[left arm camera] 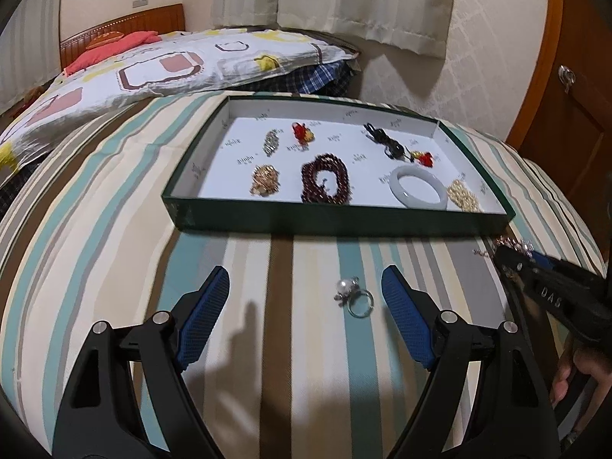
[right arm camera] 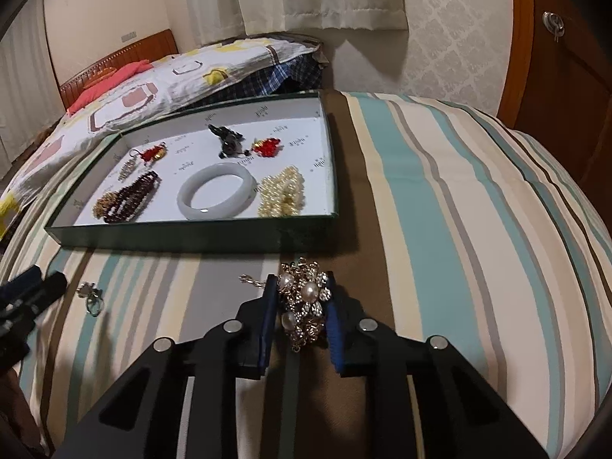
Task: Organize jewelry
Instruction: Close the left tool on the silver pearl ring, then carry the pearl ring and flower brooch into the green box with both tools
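A green tray (left arm camera: 336,222) with a white floor lies on the striped bed. It holds a jade bangle (left arm camera: 419,190), dark red beads (left arm camera: 325,183), pearl strands (left arm camera: 464,196), a gold chain (left arm camera: 264,180) and several small charms. A pearl ring (left arm camera: 354,296) lies on the bedcover in front of the tray, between the blue pads of my open left gripper (left arm camera: 304,319). My right gripper (right arm camera: 302,310) is shut on a gold brooch with pearls (right arm camera: 304,300), just in front of the tray (right arm camera: 191,235). The ring also shows in the right wrist view (right arm camera: 90,298).
A patterned quilt (left arm camera: 153,65) lies behind the tray on the left. Curtains (left arm camera: 344,0) and a papered wall stand behind. A wooden door (left arm camera: 573,95) is at the right. My right gripper shows at the right edge of the left wrist view (left arm camera: 508,256).
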The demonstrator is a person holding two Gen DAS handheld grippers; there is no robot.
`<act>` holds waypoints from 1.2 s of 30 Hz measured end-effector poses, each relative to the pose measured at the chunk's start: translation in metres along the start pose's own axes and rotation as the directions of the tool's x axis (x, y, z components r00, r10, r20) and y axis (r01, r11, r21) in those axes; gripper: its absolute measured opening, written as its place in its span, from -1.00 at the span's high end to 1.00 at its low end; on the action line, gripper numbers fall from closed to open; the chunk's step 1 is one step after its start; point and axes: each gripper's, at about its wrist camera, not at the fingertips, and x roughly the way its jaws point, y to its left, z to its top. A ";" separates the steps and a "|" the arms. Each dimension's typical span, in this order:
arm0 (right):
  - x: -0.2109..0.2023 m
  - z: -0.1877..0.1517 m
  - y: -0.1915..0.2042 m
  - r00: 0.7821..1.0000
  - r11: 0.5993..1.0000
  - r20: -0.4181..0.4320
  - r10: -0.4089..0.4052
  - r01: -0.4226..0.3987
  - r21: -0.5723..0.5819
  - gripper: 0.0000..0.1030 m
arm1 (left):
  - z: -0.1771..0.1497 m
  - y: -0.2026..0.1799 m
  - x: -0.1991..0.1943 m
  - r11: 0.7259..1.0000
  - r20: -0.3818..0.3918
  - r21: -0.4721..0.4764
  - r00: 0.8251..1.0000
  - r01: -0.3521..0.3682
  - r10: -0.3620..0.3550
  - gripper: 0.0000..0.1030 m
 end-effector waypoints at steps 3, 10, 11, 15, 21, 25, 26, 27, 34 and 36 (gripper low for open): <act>-0.002 0.001 0.003 1.000 1.000 0.005 0.010 -0.009 -0.008 0.61 | -0.002 -0.005 0.003 1.000 -0.014 0.021 1.000 0.009 -0.009 -0.55; -0.003 0.001 0.008 1.000 1.000 0.001 0.027 -0.027 -0.013 0.61 | -0.003 -0.010 0.013 0.999 -0.040 0.040 0.999 0.022 -0.021 -0.29; -0.002 0.001 0.008 1.000 0.999 0.000 0.029 -0.029 -0.013 0.61 | -0.002 -0.010 0.016 0.999 -0.045 0.040 0.999 0.023 -0.021 -0.26; -0.002 0.001 0.009 0.999 0.999 -0.003 0.032 -0.032 -0.014 0.61 | -0.001 -0.009 0.026 0.999 -0.080 0.028 0.996 0.045 -0.043 -0.02; -0.001 0.000 0.011 0.999 0.999 -0.008 0.040 -0.040 -0.014 0.61 | -0.002 -0.009 0.025 0.995 -0.083 0.058 0.994 0.080 -0.075 0.49; -0.001 0.000 0.012 0.999 0.999 -0.008 0.045 -0.045 -0.017 0.61 | -0.003 -0.006 0.024 0.994 -0.088 0.061 0.992 0.090 -0.085 0.59; -0.002 0.000 0.013 0.999 0.999 -0.007 0.045 -0.045 -0.017 0.61 | -0.003 -0.006 0.023 0.994 -0.090 0.058 0.992 0.097 -0.092 0.67; -0.002 0.000 0.013 0.999 0.999 -0.007 0.044 -0.045 -0.017 0.61 | -0.002 -0.005 0.024 0.993 -0.091 0.058 0.991 0.100 -0.094 0.67; -0.002 0.000 0.013 0.999 0.999 -0.007 0.045 -0.045 -0.016 0.61 | -0.002 -0.005 0.023 0.992 -0.090 0.060 0.990 0.111 -0.106 0.69; -0.002 0.000 0.013 0.999 0.999 -0.006 0.044 -0.044 -0.016 0.61 | -0.002 -0.004 0.023 0.992 -0.090 0.062 0.990 0.111 -0.105 0.69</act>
